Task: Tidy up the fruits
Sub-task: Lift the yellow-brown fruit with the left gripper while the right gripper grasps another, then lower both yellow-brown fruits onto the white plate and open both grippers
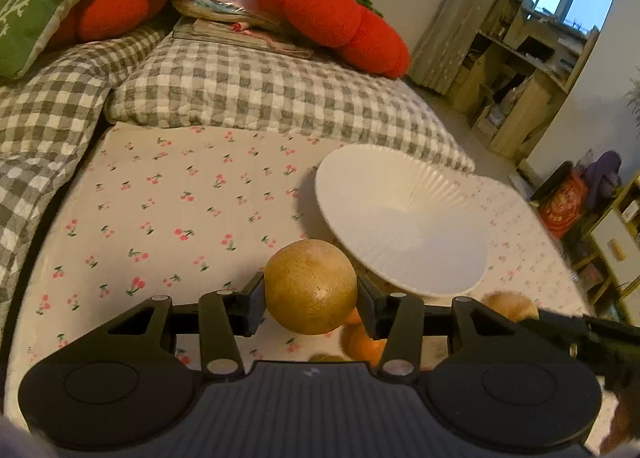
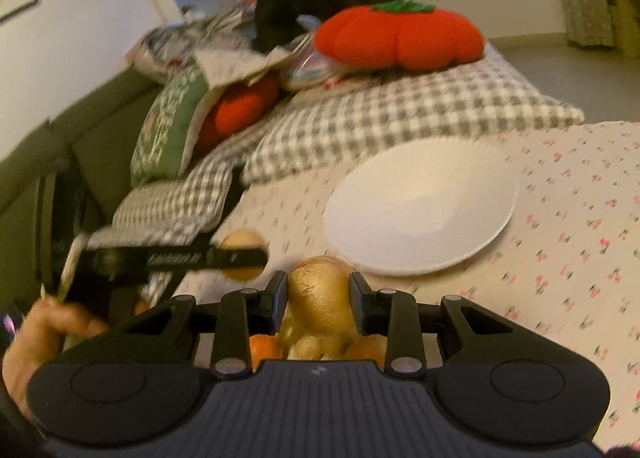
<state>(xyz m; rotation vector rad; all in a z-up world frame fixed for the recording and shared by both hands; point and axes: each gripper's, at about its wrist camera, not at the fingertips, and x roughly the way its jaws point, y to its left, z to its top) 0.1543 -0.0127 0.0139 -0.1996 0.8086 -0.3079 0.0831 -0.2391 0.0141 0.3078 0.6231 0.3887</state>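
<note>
The bed (image 1: 168, 193), under a cherry-print sheet, carries the work; checked pillows (image 1: 248, 85) and red cushions (image 1: 332, 13) lie along its far edge. A white plate (image 1: 400, 225) (image 2: 420, 209) sits on the sheet well in from the pillows, and nothing lies in it. The left gripper (image 1: 311, 296) is clamped on a round brown pear (image 1: 311, 286); both pads press its sides, jaws part-way apart, and the pear hangs above the sheet just short of the plate's near rim. In the right wrist view the same gripper (image 2: 240, 256) shows side-on with that pear (image 2: 242, 242), a hand (image 2: 44, 334) on its handle. The right gripper (image 2: 318, 298) is closed on a second pear (image 2: 320, 298), pads touching both flanks, jaws narrow, also just short of the plate's near rim. Under both grippers, at the bed's near edge, oranges (image 1: 362, 342) (image 2: 264, 344) and other fruit lie blurred; their number cannot be told.
</note>
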